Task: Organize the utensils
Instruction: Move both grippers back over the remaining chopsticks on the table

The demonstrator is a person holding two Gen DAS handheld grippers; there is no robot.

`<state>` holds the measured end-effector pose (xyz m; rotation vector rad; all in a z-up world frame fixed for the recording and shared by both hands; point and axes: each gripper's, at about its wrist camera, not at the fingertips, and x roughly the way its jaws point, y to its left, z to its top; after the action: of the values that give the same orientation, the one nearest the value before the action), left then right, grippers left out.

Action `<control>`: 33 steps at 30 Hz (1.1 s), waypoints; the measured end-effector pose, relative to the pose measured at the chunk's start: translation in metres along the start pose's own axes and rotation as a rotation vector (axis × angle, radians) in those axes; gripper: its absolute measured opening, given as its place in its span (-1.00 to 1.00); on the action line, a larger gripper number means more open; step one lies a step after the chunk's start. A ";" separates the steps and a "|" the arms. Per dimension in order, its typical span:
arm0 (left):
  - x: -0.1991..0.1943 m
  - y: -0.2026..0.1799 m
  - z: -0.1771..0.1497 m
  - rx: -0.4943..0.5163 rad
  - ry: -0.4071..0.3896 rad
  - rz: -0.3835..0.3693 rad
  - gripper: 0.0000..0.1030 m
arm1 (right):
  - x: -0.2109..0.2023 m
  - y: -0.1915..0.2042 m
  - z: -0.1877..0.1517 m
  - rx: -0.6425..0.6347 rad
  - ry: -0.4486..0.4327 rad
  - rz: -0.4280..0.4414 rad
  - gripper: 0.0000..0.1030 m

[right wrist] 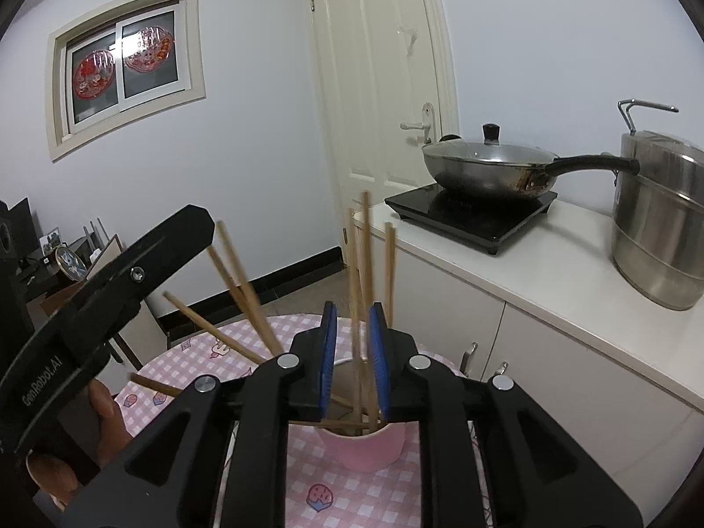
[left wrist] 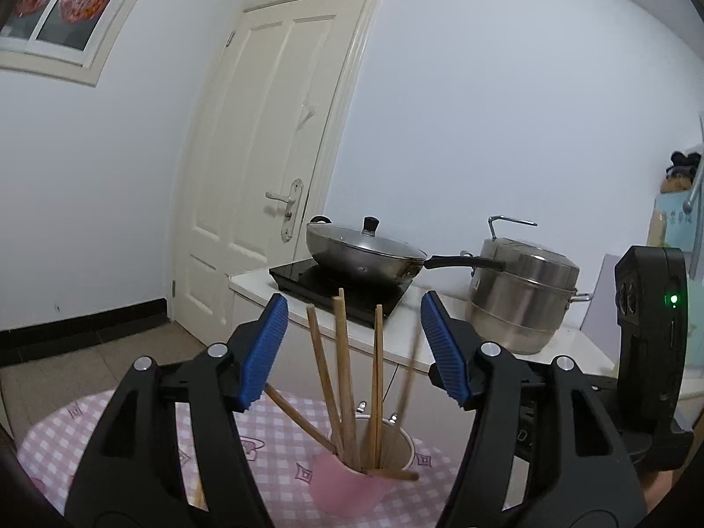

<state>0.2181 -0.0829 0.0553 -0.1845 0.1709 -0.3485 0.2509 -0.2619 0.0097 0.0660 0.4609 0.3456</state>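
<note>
Left gripper (left wrist: 354, 343): jaws wide apart, nothing pressed between the pads; the chopsticks stand in the gap, untouched
Right gripper (right wrist: 352, 361): jaws a narrow way apart, two or three chopsticks between the blue pads; no pad seems to press on them
Chopsticks (left wrist: 345, 378): wooden, most upright or leaning in the pink cup (left wrist: 347, 490); one blurred, as if dropping in; one lies across the cup's rim
Cup's place: on the table with the pink checked cloth (left wrist: 66, 435), just below both grippers
Done: most sticks gathered in the cup, by my reading
Left: one stick lies low on the cloth at the left (right wrist: 154, 385), seemingly outside the cup; the fan is untidy
Beyond: wok (left wrist: 365, 255) on the cooktop, steel pot (left wrist: 523, 295) beside it
</note>
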 end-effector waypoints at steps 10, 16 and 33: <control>-0.038 0.013 0.013 -0.018 -0.018 -0.005 0.23 | -0.027 0.013 -0.003 -0.015 -0.032 0.002 -0.60; -0.063 0.031 0.004 0.009 -0.014 0.046 0.37 | -0.040 0.027 -0.019 -0.019 -0.036 0.009 -0.56; -0.088 0.099 -0.055 0.064 0.270 0.180 0.72 | -0.018 0.089 -0.099 -0.027 0.078 0.076 -0.30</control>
<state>0.1581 0.0314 -0.0070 -0.0568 0.4395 -0.1982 0.1641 -0.1859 -0.0594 0.0439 0.5320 0.4297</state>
